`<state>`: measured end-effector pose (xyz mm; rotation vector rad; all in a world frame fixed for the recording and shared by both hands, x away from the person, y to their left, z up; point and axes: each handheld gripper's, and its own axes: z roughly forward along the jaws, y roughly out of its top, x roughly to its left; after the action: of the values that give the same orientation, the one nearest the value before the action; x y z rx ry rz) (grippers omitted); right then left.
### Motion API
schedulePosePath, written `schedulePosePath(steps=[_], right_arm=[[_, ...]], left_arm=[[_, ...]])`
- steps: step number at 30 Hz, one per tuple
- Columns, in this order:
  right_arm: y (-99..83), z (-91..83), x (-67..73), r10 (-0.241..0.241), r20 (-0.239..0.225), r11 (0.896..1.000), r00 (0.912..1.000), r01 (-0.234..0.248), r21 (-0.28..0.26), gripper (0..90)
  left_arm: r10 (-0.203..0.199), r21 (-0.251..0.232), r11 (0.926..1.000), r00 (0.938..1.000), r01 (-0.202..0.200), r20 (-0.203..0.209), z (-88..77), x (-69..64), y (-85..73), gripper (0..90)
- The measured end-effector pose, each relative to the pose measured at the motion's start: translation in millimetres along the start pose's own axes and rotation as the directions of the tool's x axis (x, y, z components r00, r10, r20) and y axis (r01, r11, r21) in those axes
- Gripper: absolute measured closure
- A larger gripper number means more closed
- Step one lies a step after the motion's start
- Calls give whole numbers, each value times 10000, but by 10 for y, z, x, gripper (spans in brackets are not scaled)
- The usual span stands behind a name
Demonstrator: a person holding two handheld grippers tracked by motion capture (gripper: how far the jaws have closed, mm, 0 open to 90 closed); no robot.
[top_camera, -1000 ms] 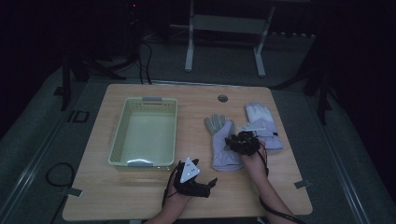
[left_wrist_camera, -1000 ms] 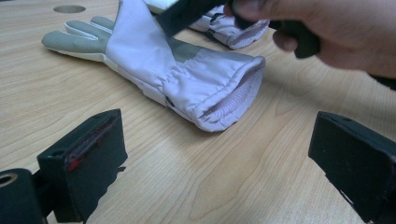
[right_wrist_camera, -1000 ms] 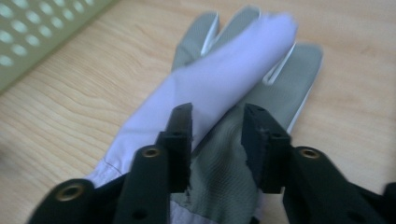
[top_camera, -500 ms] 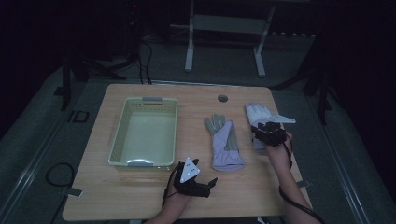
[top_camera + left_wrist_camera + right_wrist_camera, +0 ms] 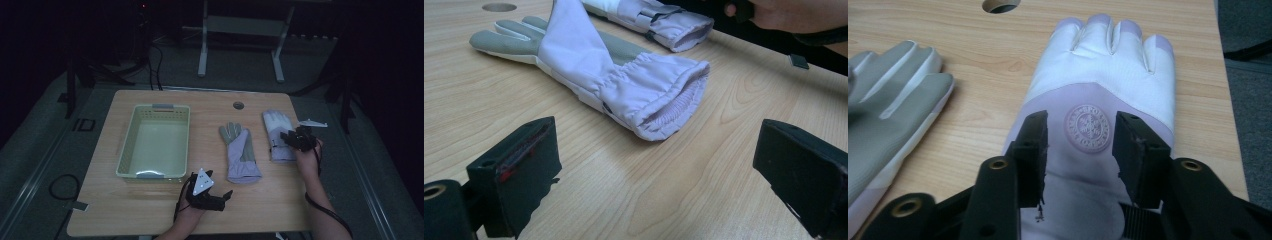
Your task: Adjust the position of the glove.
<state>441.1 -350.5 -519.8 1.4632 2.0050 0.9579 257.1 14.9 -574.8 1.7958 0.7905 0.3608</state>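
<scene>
Since a second ago, the right gripper point(image 5: 291, 138) has shifted from the grey-palmed glove point(image 5: 239, 152) to the white glove point(image 5: 278, 132) on the desk point(image 5: 150, 210); the left gripper point(image 5: 220, 197) stays near the basket point(image 5: 156, 141).

Left gripper view: jaws wide apart, empty, facing the grey-palmed glove's cuff point(image 5: 664, 102).

Right gripper view: jaws part-open over the white glove's round emblem point(image 5: 1087, 128), gripping nothing.

Black hand-held gripper point(image 5: 226, 196), grey triangular plate; black jaws, brass-rimmed holes; trailing black cable.

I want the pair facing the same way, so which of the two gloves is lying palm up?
The glove nearer the basket, the middle glove: its grey palm faces up. The right-hand glove shows its white back with a round snowflake emblem.
</scene>
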Motion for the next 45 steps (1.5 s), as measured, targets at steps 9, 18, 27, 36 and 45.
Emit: schedulePosePath(steps=[9,18,27,36,45], right_arm=[[15,231,-51,-80,73,9978,9999,75,661,531],[-63,291,-53,44,-113,9975,9999,-35,711,676],[-5,204,-60,419,-161,9960,9990,-405,801,796],[88,-62,-67,328,-422,9976,9986,-301,630,808],[144,-488,3,161,-642,9993,9978,-138,352,808]], left_arm=[[0,3,10000,10000,0,10,0,0,0,49],[3,7,10000,10000,-3,-2,1,-1,0,49],[-21,3,10000,10000,21,-8,0,2,0,49],[-18,-1,10000,10000,18,-7,1,1,0,49],[-44,-23,10000,10000,44,30,3,2,1,49]])
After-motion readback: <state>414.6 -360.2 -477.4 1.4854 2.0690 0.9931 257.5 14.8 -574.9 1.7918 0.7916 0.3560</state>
